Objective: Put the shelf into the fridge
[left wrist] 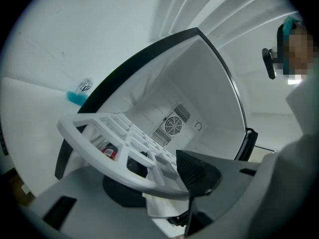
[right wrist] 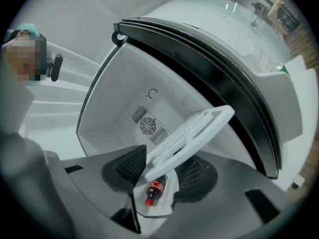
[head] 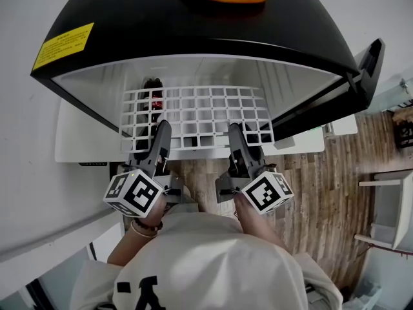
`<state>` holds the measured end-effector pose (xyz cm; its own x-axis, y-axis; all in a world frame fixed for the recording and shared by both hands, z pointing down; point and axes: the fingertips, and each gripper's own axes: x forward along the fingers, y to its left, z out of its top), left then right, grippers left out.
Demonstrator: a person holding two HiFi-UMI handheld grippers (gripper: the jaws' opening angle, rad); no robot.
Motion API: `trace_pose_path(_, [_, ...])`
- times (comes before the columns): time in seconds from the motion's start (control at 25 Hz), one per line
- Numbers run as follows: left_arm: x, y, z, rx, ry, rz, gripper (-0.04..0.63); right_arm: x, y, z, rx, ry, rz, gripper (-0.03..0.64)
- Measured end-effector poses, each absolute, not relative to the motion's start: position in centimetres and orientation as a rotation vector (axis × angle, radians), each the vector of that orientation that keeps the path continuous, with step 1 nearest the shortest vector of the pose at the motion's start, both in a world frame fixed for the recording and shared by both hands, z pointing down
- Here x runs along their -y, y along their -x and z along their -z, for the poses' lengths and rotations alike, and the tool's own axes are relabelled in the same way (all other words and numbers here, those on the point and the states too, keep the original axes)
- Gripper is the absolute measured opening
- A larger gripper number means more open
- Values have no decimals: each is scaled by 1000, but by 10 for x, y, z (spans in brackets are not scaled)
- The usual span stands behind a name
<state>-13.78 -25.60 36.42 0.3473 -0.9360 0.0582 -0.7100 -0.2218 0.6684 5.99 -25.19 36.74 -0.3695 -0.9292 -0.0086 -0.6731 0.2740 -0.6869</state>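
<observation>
Lower centre of the frame, our left gripper (head: pixel 160 126) and right gripper (head: pixel 235 129) were each clamped on the near edge of the shelf (head: pixel 200 112). The shelf was a white plastic grid of square openings, its far part inside the open fridge (head: pixel 193 31). A cola bottle (right wrist: pixel 153 189) lay beneath it. The glossy black cabinet had a smooth white lining, and wood-plank flooring (head: pixel 322 173) spread at right.

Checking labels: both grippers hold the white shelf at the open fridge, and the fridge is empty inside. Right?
Not empty: a cola bottle lies inside the fridge, below the shelf, as the right gripper view shows. The left gripper and right gripper do both hold the shelf.
</observation>
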Motion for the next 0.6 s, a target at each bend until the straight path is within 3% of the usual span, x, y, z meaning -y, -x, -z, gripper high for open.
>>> trace_pose_path(0.6, [265, 138, -364, 1386, -2030, 481, 175, 263, -57, -363, -2121, 1443, 800, 173])
